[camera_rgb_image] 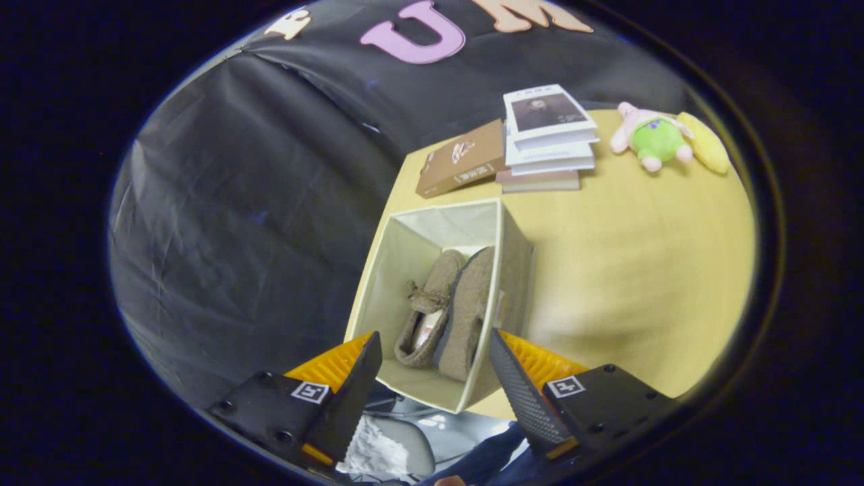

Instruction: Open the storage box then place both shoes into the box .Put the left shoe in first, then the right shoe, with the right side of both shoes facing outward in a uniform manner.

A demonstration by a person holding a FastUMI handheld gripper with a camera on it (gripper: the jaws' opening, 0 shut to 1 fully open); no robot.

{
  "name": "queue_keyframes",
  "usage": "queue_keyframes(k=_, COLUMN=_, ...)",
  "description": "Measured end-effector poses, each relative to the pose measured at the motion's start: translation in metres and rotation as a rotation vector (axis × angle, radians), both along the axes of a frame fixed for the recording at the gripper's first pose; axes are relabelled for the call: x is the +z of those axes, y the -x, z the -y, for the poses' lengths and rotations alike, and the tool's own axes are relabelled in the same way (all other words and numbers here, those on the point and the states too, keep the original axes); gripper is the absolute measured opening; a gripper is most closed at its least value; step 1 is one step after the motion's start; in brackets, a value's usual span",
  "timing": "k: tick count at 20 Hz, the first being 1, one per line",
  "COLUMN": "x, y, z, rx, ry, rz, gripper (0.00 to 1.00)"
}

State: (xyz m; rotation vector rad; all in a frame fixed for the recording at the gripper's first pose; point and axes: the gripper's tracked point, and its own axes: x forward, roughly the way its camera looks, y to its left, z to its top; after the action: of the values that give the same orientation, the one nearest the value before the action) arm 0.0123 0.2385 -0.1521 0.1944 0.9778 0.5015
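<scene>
Shoes [445, 310], 2 of them, lie in the open storage box [405, 250]; the hand-held gripper [432, 364] hangs empty, fingers spread. Best retreat straight, without clipping the rim.

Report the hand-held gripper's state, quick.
Hand-held gripper: open, holding nothing, fingers spread above the box with both shoes inside.
</scene>
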Motion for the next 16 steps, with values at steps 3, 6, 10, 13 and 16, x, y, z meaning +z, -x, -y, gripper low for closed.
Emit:
queue_keyframes(k=3, x=0.032, y=-0.009, z=0.022, rx=-0.039, ry=-0.051, rz=0.152, gripper=1.0)
queue_keyframes(k=6, x=0.076, y=-0.021, z=0.053, rx=-0.082, ry=-0.052, rz=0.37, gripper=1.0)
queue_keyframes(k=10, x=0.151, y=-0.038, z=0.098, rx=-0.144, ry=0.008, rz=0.659, gripper=1.0)
queue_keyframes(k=13, x=0.203, y=-0.049, z=0.132, rx=-0.211, ry=0.059, rz=0.83, gripper=1.0)
queue_keyframes(k=16, x=0.246, y=-0.048, z=0.161, rx=-0.268, ry=0.092, rz=0.938, gripper=1.0)
